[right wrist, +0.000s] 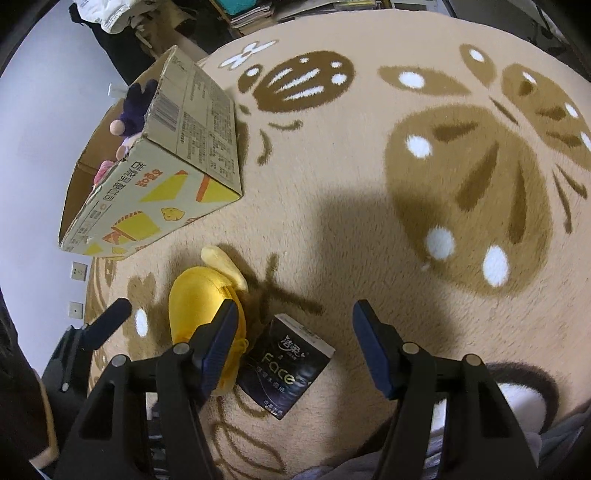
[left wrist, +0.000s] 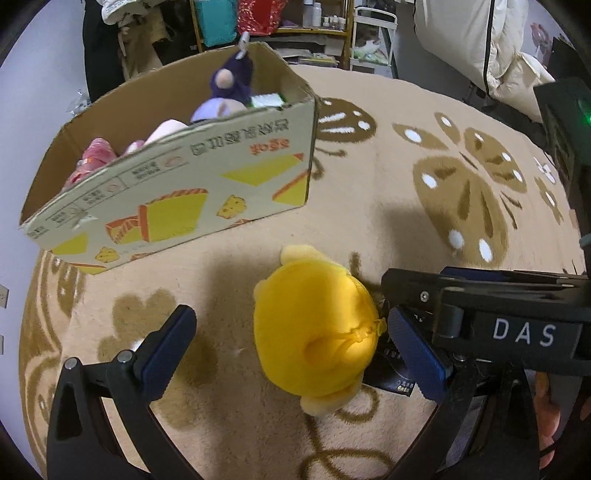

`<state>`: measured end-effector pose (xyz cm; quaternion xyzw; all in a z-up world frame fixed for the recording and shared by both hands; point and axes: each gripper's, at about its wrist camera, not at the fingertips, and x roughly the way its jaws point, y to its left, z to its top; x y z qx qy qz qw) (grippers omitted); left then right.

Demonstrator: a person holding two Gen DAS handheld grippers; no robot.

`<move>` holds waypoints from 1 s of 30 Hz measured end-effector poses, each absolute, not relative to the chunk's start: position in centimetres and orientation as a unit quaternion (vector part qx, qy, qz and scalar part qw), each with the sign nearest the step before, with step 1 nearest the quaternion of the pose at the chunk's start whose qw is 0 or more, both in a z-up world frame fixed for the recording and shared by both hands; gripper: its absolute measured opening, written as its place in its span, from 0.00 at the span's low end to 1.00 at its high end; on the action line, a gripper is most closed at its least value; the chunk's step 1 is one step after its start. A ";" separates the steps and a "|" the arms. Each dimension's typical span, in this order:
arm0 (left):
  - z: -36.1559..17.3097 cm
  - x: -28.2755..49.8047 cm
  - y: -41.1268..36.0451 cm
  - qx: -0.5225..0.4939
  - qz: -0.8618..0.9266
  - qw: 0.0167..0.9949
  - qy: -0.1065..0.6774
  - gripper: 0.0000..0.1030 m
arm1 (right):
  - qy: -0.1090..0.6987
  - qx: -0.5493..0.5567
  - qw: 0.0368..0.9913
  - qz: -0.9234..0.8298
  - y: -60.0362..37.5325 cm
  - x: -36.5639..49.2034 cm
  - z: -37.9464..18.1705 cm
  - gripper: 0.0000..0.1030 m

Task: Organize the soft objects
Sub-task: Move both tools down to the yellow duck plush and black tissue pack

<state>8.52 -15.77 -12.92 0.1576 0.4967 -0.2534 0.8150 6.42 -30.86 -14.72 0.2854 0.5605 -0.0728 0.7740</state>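
A yellow plush toy [left wrist: 314, 332] [right wrist: 199, 306] lies on the beige blanket, and my left gripper [left wrist: 291, 317] stands open around it. Its left pad is clear of the plush; its right pad [left wrist: 417, 354] is close to the plush's side. Beside the plush lies a dark tissue pack marked "Face" [right wrist: 288, 365] [left wrist: 388, 380]. My right gripper [right wrist: 295, 308] is open over the pack, which lies between its fingers, not pressed. Its left finger [right wrist: 218, 350] overlaps the plush. An open cardboard box [left wrist: 166, 192] [right wrist: 147, 199] holds a purple plush [left wrist: 229, 81] and pink soft toys [left wrist: 96, 155].
The beige blanket [right wrist: 369, 221] has brown butterfly patterns and spreads wide to the right. The right gripper's black body marked DAS [left wrist: 517, 332] crosses the left wrist view's right side. Shelves [left wrist: 277, 22] and white bedding bags [left wrist: 480, 44] stand behind the blanket; a pale wall [right wrist: 37, 147] lies left.
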 end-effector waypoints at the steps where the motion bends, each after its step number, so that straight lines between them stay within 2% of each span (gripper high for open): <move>1: -13.1 8.5 -15.9 0.161 -0.253 0.814 0.498 1.00 | 0.562 0.285 0.773 -0.074 -30.9 6.5 -14.7 0.67; 21: -15.8 8.7 -16.3 0.196 -0.243 0.807 0.502 1.00 | 0.596 0.282 0.747 -0.083 -30.9 7.1 -16.8 0.67; 23: -15.7 8.7 -16.3 0.198 -0.246 0.805 0.502 0.97 | 0.598 0.283 0.745 -0.083 -30.7 7.2 -16.9 0.67; 25: -15.6 8.8 -16.3 0.192 -0.257 0.801 0.506 0.82 | 0.598 0.284 0.745 -0.082 -30.7 7.2 -16.9 0.67; 27: -15.5 8.7 -16.4 0.184 -0.269 0.795 0.512 0.73 | 0.598 0.290 0.743 -0.080 -30.8 7.1 -16.9 0.67; 30: -15.6 8.2 -16.7 0.203 -0.273 0.792 0.506 0.67 | 0.598 0.298 0.740 -0.080 -30.2 7.2 -17.2 0.67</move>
